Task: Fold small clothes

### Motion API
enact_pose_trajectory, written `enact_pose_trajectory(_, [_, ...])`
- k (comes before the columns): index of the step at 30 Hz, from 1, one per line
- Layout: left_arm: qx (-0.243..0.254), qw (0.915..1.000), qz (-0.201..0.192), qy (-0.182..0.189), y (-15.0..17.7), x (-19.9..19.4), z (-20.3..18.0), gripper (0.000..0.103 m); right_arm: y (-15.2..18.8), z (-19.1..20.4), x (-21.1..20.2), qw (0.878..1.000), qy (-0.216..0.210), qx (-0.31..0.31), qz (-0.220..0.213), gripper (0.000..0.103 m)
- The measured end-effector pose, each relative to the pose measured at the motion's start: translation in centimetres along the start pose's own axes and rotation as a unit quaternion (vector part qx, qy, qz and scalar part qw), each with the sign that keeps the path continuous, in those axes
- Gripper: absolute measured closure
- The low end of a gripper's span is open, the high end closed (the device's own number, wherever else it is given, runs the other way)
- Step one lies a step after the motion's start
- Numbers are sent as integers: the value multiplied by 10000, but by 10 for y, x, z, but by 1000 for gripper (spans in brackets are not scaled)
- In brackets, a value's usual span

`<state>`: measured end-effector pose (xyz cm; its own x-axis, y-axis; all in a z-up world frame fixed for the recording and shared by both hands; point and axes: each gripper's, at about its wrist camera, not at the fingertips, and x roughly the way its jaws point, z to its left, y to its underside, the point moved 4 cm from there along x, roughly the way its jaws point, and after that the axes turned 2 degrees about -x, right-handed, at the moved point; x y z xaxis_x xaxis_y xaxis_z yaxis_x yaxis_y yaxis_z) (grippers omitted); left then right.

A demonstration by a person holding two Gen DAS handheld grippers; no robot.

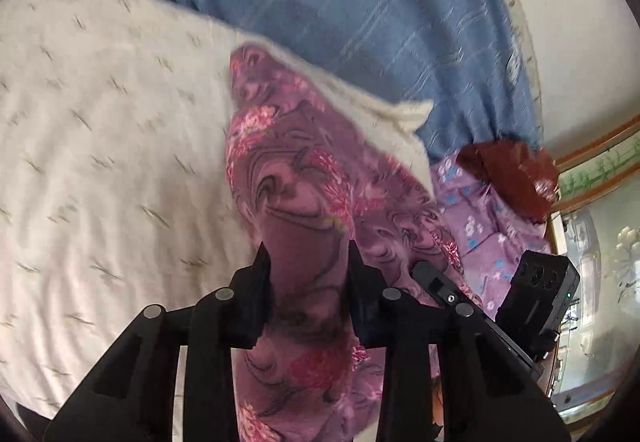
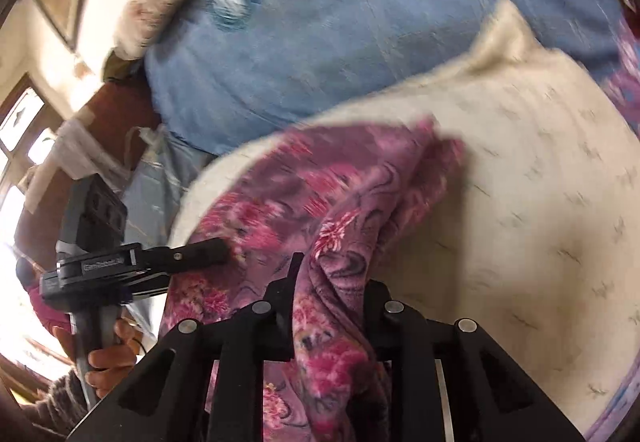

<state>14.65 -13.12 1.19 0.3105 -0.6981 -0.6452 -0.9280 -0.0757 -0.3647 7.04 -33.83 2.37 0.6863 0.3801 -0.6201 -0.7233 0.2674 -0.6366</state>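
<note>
Black fingers of the left gripper (image 1: 308,258) are closing around a bunched fold of the purple floral garment (image 1: 288,170), the cloth filling the narrow gap between them. That garment is hanging and trailing down onto the cream blanket (image 1: 100,146), which is covering the near part of the bed over a blue sheet (image 1: 328,2).

Judging from the blurred frames, the cloth is swinging, and the thick wad in the left gripper could be hiding several layers, so a fold started from here might come out crooked. A loose tail could also be dragging the blanket's upturned corner along with it.

Further right, the right gripper (image 2: 332,274) is pinching another gathered edge of the same garment (image 2: 320,178), its fingers nearly together on the fabric; a thin hold like this could slip if the two grippers are pulling apart too hard.

Only the left wrist view is showing a lilac flowered cloth (image 1: 480,218) and a dark red bundle (image 1: 508,174) toward the bed's right edge. Only the right wrist view is showing the left gripper's body (image 2: 132,266) and the person's hand (image 2: 108,354) around its handle.
</note>
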Motion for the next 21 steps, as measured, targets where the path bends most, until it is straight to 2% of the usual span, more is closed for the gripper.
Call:
enact_pose_trajectory(5, [117, 9959, -899, 31, -32, -74, 20, 71, -25, 71, 2, 9959, -451, -591, -520, 83])
enact_pose_trajectory(8, [276, 9929, -1070, -434, -39, -81, 47, 65, -27, 89, 31, 9938, -549, -729, -629, 81])
enact_pose_trajectory(9, [219, 9928, -988, -635, -39, -74, 62, 61, -21, 87, 48, 9953, -478, -692, -489, 81])
enact_pose_trajectory(10, [126, 9934, -847, -763, -38, -64, 77, 59, -11, 77, 76, 9981, -286, -527, -162, 79])
enact_pose_trajectory(12, [-152, 9930, -351, -1120, -32, -35, 119, 59, 11, 53, 123, 9981, 203, -228, 527, 79])
enact_pose_trajectory(13, [-299, 9911, -89, -1292, -27, -20, 142, 56, 22, 42, 139, 9956, 456, -149, 803, 73])
enact_pose_trajectory(14, [-410, 9930, 31, -1107, -23, -14, 153, 56, 29, 34, 143, 9964, 400, -4, 749, 71])
enact_pose_trajectory(15, [-570, 9950, 35, -817, -21, -16, 161, 55, 28, 30, 136, 9981, 243, 188, 536, 67])
enact_pose_trajectory(16, [-669, 9960, 31, -597, -21, -22, 166, 55, 26, 26, 128, 9978, 130, 400, 522, 65])
enact_pose_trajectory(19, [-453, 9981, -70, -415, -24, -48, 164, 54, 17, 26, 94, 9983, -7, 476, 342, 63])
enact_pose_trajectory(20, [-313, 9987, -127, -381, -22, -57, 160, 46, 17, 29, 88, 9986, -48, 409, 339, 63])
enact_pose_trajectory(21, [-229, 9991, -155, -326, -18, -63, 156, 34, 19, 31, 82, 9988, -104, 339, 336, 63])
